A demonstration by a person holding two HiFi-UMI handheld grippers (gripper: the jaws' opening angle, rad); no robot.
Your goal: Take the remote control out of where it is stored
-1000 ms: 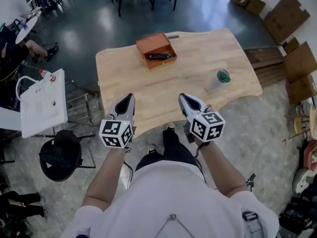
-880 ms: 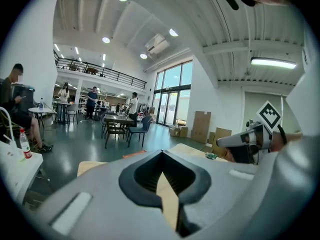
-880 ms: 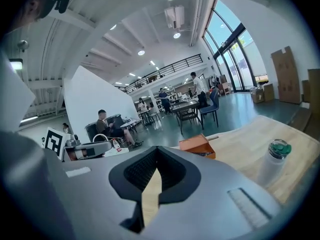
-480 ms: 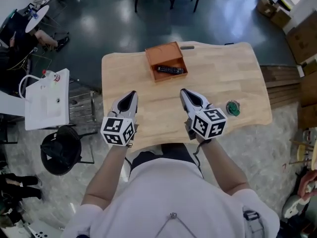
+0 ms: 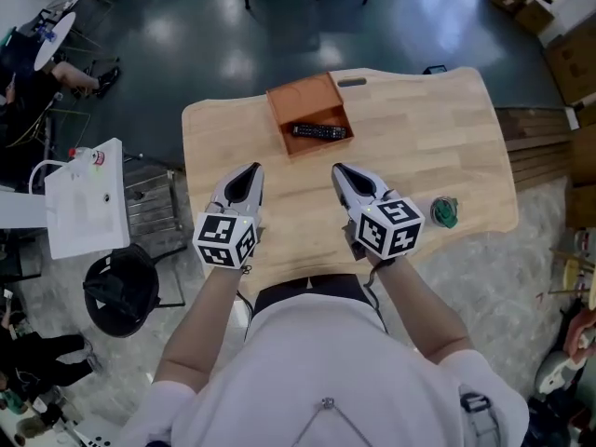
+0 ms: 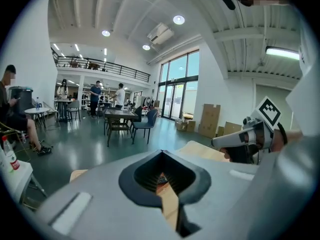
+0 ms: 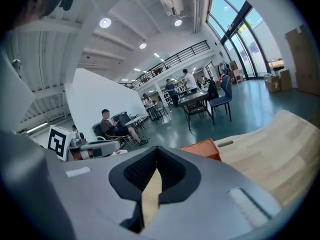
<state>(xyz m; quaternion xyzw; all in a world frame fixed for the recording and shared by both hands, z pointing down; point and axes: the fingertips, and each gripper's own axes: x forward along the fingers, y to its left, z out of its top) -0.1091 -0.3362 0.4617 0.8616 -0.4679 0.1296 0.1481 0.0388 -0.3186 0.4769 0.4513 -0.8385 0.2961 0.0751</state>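
Observation:
A black remote control point(image 5: 320, 131) lies inside an open orange-brown box point(image 5: 303, 99) at the far middle of the wooden table point(image 5: 438, 128). My left gripper point(image 5: 250, 169) and right gripper point(image 5: 339, 169) hover side by side over the table's near half, short of the box, both shut and holding nothing. In the left gripper view the left gripper point(image 6: 161, 152) points over the table, with the right gripper point(image 6: 245, 136) beside it. The right gripper view looks along the right gripper point(image 7: 159, 148) at the box point(image 7: 202, 148), with the left gripper point(image 7: 95, 146) at the left.
A green-lidded cup point(image 5: 444, 213) stands on the table near its right front edge. A white cart point(image 5: 84, 198) and a black stool point(image 5: 116, 291) stand left of the table. Chairs, tables and seated people fill the hall beyond; cardboard boxes point(image 5: 577, 59) are at the right.
Both grippers have edged forward over the table toward the box, still side by side and shut. The head view has shifted, so the table sits differently in the frame.

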